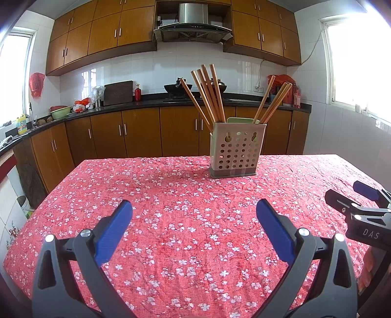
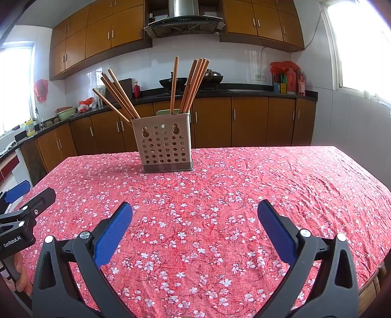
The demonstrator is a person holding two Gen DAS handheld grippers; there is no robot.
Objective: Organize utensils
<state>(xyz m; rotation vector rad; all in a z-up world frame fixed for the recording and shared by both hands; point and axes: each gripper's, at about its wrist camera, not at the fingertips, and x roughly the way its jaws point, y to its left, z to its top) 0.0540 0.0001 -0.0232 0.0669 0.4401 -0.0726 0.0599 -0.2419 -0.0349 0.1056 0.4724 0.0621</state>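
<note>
Kitchen scene, seen from both wrist cameras. A counter [image 1: 171, 220] covered with a red cloth printed with small white blossoms fills the foreground; the cloth is slightly wrinkled, most of all on its right side.

The left tongs [image 1: 194, 212] are spread wide above the near part of the cloth, blue pads [image 1: 112, 234] apart, holding nothing. The right tongs [image 2: 194, 212] are likewise spread wide and hold nothing. Each tool also shows at the edge of the other's view, the two side by side over the near edge of the counter.

The perforated beige utensil holder [image 1: 235, 150] stands upright on a dark base toward the far side of the counter, well apart from both tongs. Wooden chopsticks [image 1: 210, 95] lean out of it in two bundles, one to the left and one to the right; a pale green edge shows behind its rim.

Behind: brown base cabinets [image 1: 136, 132] under a black worktop, matching wall cabinets, white wall tiles, a steel range hood [image 1: 193, 22] above a dark wok [image 1: 177, 88], a red bottle [image 1: 138, 94], and bright windows [image 1: 359, 61] at either side.
</note>
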